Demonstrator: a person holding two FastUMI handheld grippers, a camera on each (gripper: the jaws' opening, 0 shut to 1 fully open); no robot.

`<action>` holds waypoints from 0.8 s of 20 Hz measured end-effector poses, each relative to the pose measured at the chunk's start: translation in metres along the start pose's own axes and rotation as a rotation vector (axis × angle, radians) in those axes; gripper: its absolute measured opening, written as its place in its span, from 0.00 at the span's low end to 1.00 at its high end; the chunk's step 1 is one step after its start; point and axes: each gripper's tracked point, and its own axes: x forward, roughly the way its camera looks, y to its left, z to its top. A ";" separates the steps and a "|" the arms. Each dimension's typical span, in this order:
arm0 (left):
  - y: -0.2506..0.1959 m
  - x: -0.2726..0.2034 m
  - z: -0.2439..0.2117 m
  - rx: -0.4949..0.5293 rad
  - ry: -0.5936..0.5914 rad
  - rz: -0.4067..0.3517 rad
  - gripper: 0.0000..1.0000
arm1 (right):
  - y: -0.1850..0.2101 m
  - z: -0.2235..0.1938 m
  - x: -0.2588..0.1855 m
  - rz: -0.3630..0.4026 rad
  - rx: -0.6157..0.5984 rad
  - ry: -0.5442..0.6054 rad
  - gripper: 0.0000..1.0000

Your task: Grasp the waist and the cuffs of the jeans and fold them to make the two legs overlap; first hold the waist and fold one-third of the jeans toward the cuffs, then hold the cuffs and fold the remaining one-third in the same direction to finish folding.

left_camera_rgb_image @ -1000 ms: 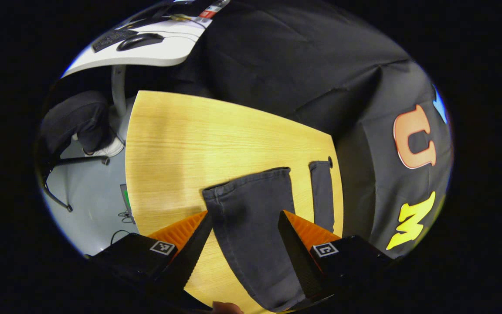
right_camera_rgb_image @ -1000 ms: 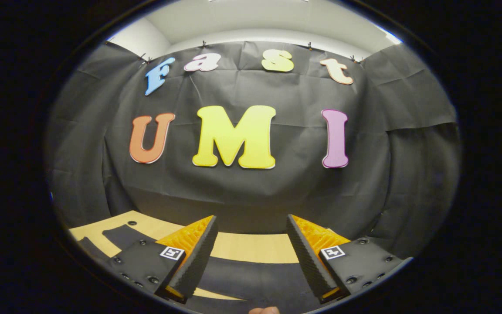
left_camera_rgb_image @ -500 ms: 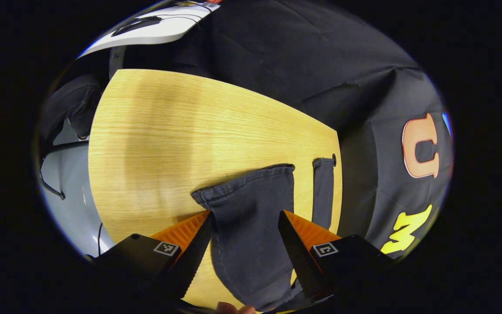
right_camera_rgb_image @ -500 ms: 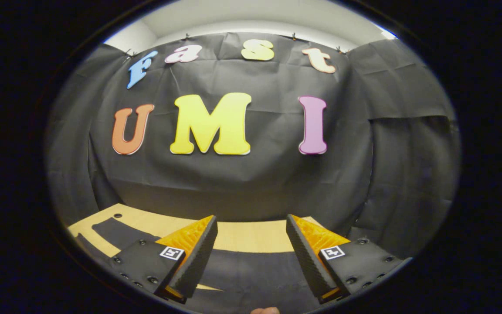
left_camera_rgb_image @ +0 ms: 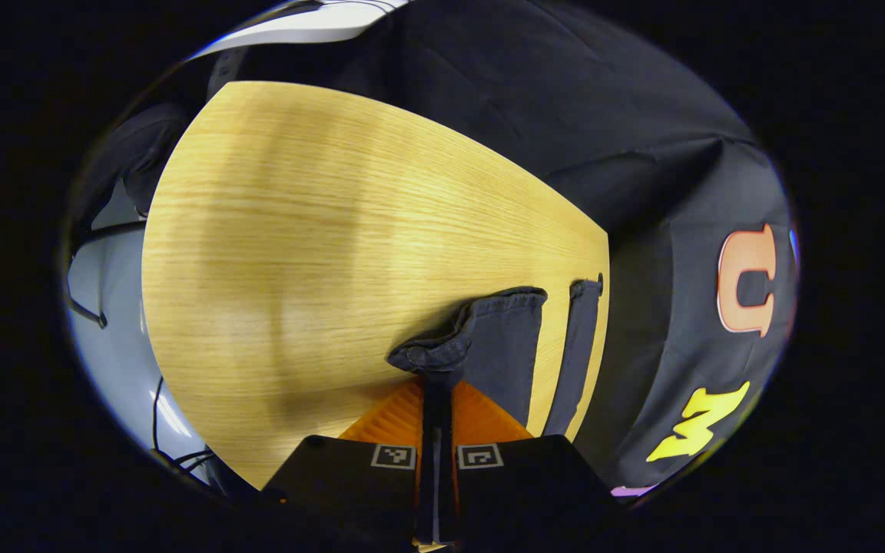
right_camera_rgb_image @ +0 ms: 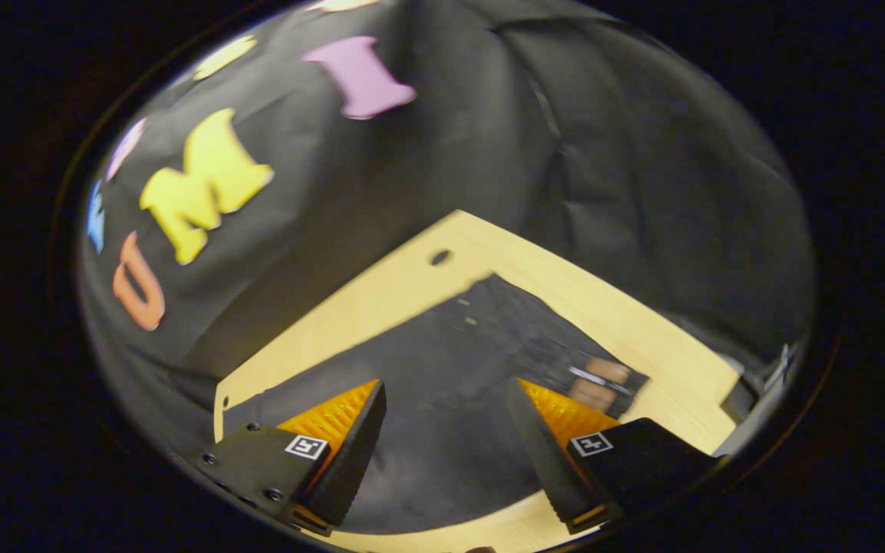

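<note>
In the left gripper view, the left gripper [left_camera_rgb_image: 436, 384] is seen closed, both fingers pinched on the bunched cuff [left_camera_rgb_image: 436, 355] of the near leg of the dark jeans [left_camera_rgb_image: 508, 346]. The far leg [left_camera_rgb_image: 579, 346] lies flat along the edge of the wooden table [left_camera_rgb_image: 296, 253]. In the right gripper view, the right gripper [right_camera_rgb_image: 442, 434] is held wide, nothing gripped, above the waist end of the jeans [right_camera_rgb_image: 427, 369], which is spread flat on the table [right_camera_rgb_image: 381, 296]. The view is motion-blurred.
</note>
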 end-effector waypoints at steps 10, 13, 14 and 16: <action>0.000 -0.001 0.002 -0.048 0.012 -0.008 0.05 | -0.087 -0.030 0.043 -0.155 0.236 0.158 0.88; -0.001 -0.001 0.001 -0.067 0.019 -0.017 0.05 | -0.093 -0.040 0.053 -0.205 0.188 0.212 0.62; -0.002 0.000 0.001 -0.073 0.022 -0.019 0.04 | -0.099 -0.038 0.050 -0.216 0.179 0.210 0.48; -0.003 0.001 0.001 -0.086 0.028 -0.019 0.04 | -0.096 -0.043 0.050 -0.203 0.209 0.235 0.20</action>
